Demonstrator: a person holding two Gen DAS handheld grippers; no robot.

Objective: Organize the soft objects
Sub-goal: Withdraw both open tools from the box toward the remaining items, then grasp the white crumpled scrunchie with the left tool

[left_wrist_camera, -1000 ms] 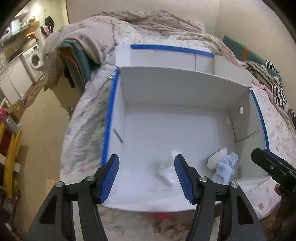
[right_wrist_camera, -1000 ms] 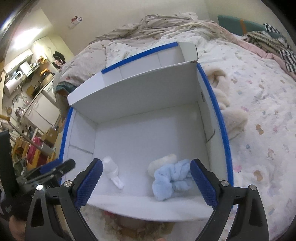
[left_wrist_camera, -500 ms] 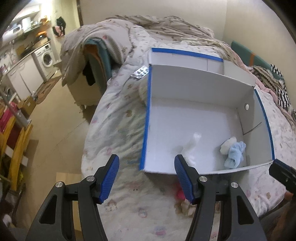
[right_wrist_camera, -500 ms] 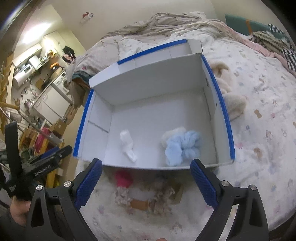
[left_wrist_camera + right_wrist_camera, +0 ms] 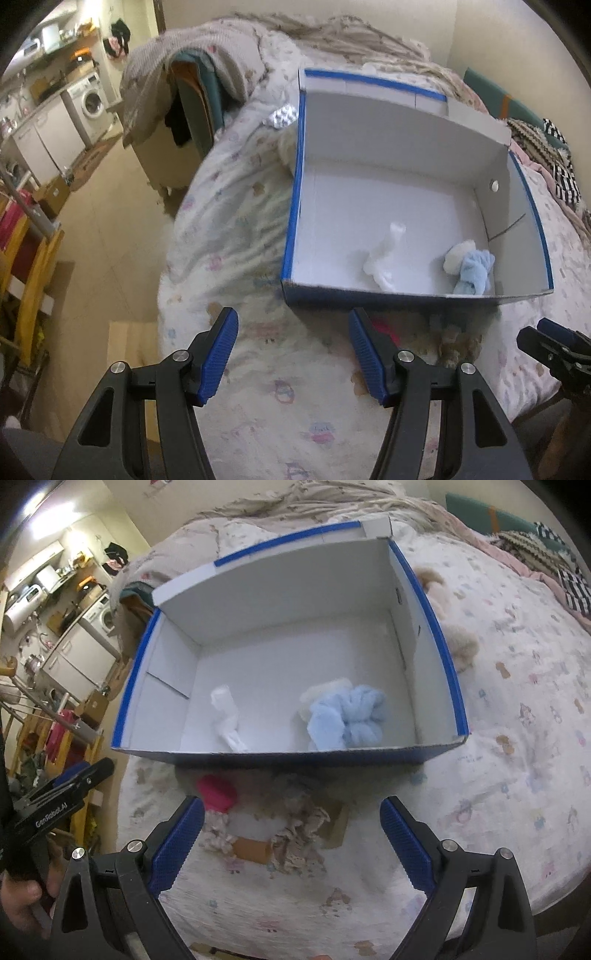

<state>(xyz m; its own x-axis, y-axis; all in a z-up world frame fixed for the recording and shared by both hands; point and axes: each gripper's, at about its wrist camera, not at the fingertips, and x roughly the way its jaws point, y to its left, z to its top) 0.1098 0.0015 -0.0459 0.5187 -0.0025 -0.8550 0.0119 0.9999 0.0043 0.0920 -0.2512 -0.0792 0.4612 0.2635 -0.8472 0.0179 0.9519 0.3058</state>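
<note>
A white box with blue rim (image 5: pixel 432 609) (image 5: pixel 295 192) lies open on the bed. Inside lie a white sock (image 5: pixel 225 716) (image 5: pixel 384 254), a light blue fluffy sock (image 5: pixel 347 716) (image 5: pixel 472 269) and a cream one (image 5: pixel 321 692) (image 5: pixel 456 254) beside it. In front of the box on the bedspread lie a pink item (image 5: pixel 216 792) (image 5: pixel 384 328) and a beige lace-trimmed piece (image 5: pixel 291 830). My left gripper (image 5: pixel 293 354) is open and empty, above the bedspread short of the box. My right gripper (image 5: pixel 291 838) is open and empty, over the lace-trimmed piece.
Cream fluffy items (image 5: pixel 458 635) lie on the bed right of the box. A foil blister pack (image 5: pixel 282 116) lies at the box's far left corner. The bed edge drops to the floor (image 5: pixel 110 229) on the left, with a draped chair (image 5: pixel 184 99) nearby.
Both grippers have pulled back from over the box towards the front of the bed. The pink item and lace-trimmed piece have come into view. Both stay open.
</note>
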